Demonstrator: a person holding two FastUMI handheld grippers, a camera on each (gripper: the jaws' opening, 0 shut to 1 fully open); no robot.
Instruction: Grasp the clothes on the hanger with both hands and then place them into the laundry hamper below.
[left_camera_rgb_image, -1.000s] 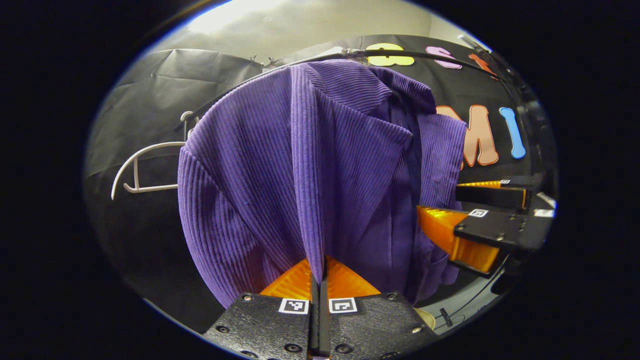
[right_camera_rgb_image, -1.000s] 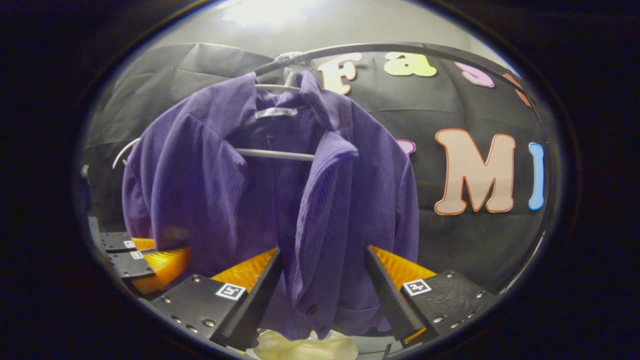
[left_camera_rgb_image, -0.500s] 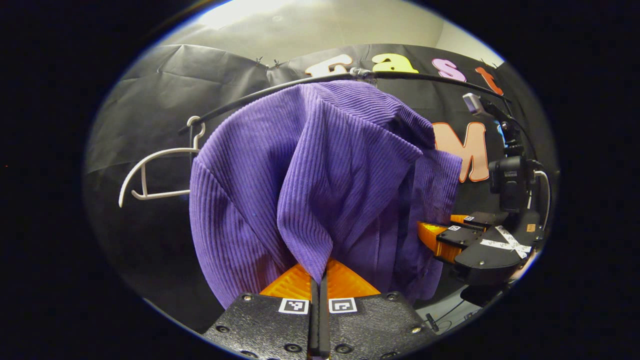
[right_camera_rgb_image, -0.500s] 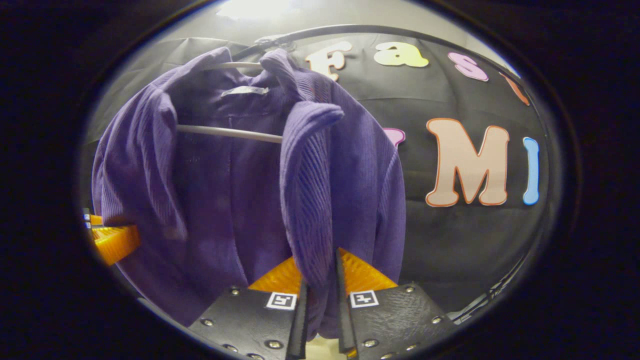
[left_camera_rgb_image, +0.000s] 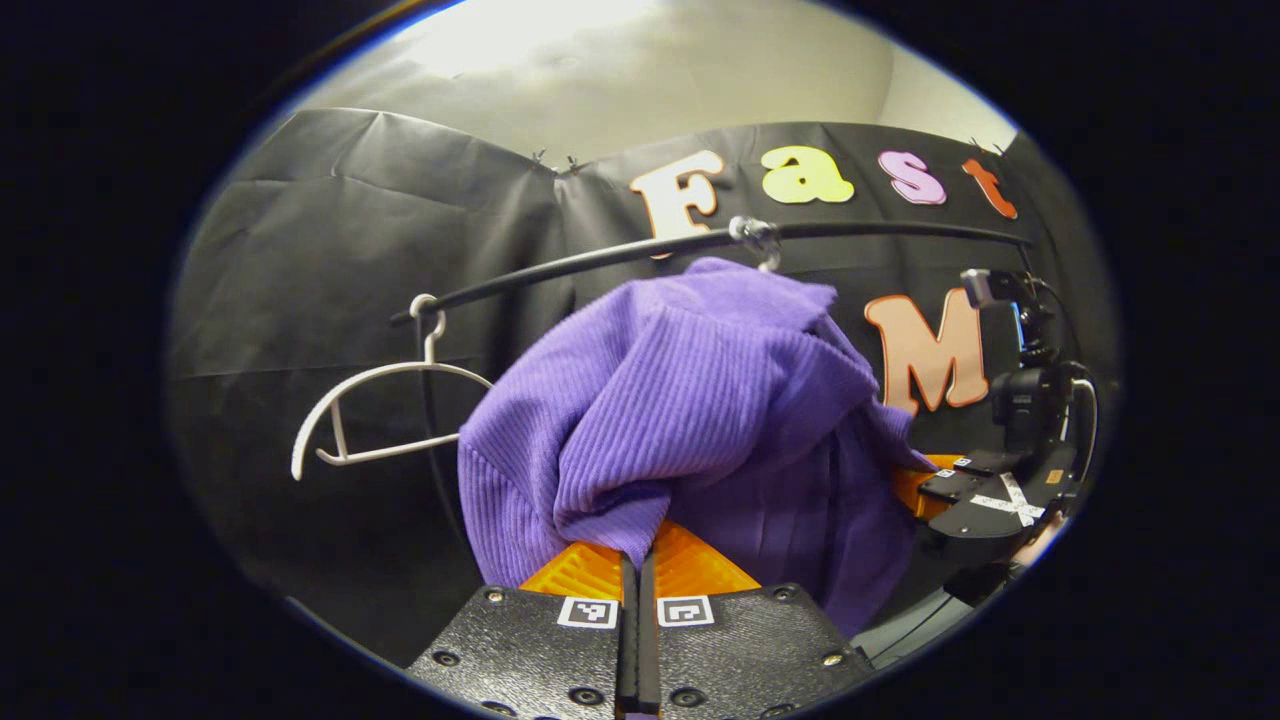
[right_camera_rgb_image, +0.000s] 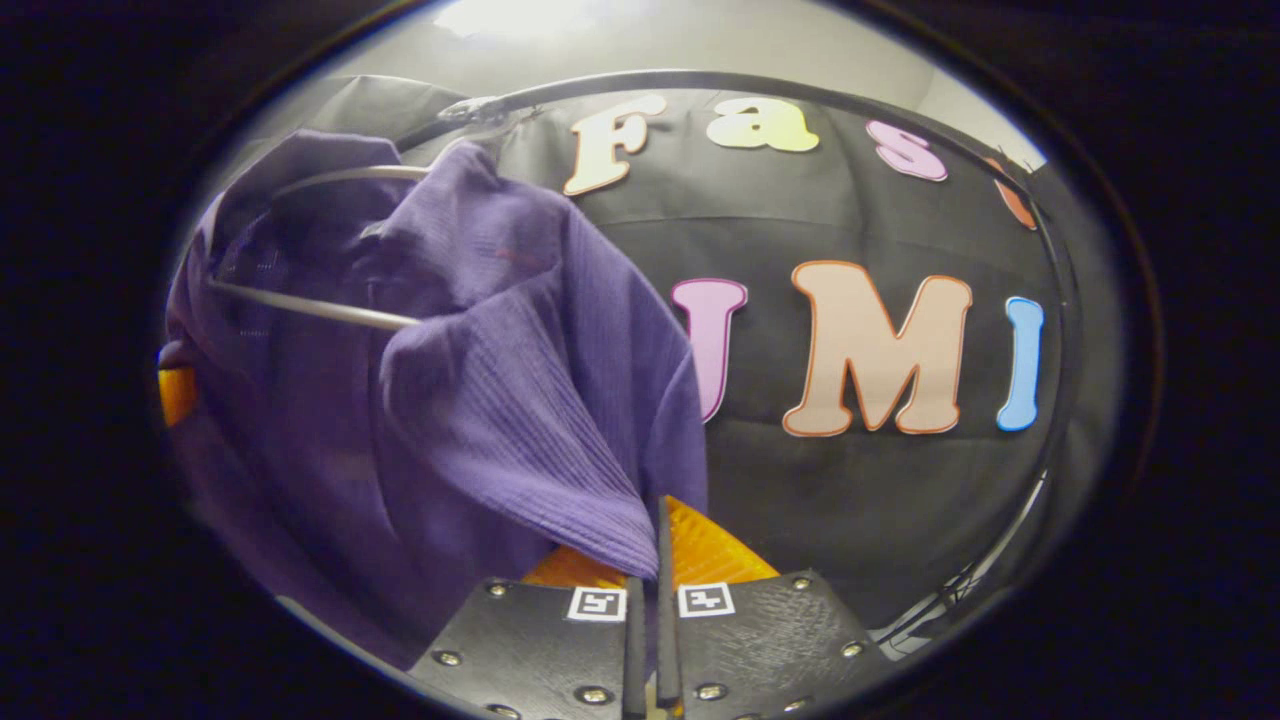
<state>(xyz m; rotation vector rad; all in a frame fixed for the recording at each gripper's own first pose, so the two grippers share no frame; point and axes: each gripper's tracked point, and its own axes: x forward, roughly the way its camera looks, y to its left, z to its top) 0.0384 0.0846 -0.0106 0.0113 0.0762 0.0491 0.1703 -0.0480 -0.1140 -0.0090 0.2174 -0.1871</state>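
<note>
purple ribbed shirt (left_camera_rgb_image: 700, 400) pinched by left hand-held gripper (left_camera_rgb_image: 637, 560) and right hand-held gripper (right_camera_rgb_image: 655, 560).

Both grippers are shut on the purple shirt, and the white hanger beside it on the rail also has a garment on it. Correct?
Not quite. The white hanger on the rail is bare, as the left gripper view shows. The rest holds: the left gripper and right gripper are each shut on the purple shirt.
</note>
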